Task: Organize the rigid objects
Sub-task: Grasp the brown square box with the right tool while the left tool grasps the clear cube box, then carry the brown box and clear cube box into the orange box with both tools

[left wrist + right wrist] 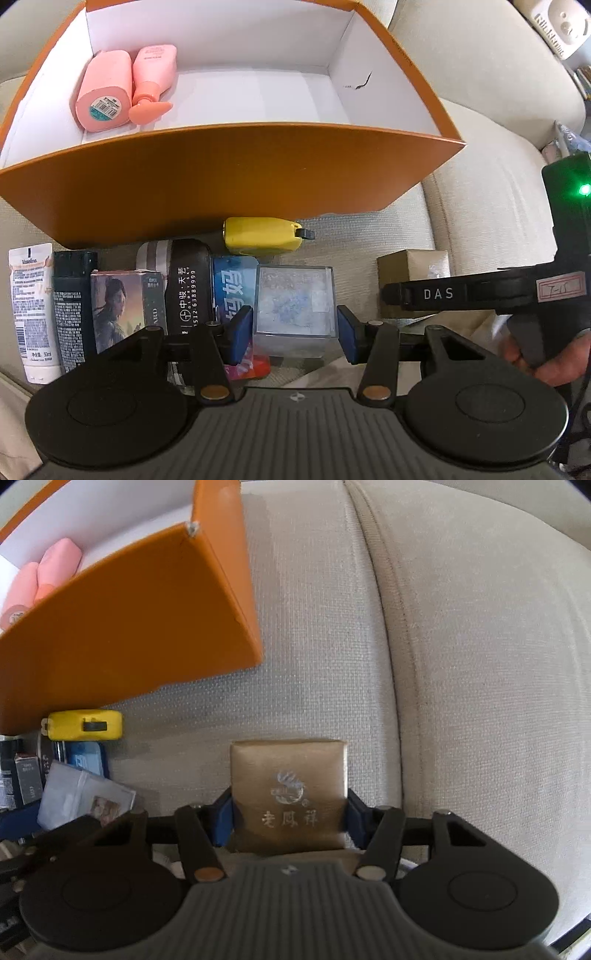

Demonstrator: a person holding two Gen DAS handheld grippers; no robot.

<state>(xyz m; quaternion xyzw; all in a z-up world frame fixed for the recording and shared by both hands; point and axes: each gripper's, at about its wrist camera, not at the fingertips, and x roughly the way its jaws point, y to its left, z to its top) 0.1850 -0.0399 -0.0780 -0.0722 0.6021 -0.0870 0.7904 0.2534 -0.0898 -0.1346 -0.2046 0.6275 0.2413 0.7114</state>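
Two grips are set: your left tongs (295,332) clamp the clear plastic cube (293,304), right tongs (290,819) the gold square box (290,794); next, lift both into the orange cardboard box (221,177).

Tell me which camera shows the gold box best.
The right wrist view: the gold box sits centred between the right gripper pads, its printed top fully visible. The left wrist view shows only part of the box, off to the right behind the other gripper's arm.

Black claw (294,334), blue pads (240,334), ribbed grey body, brass pivots
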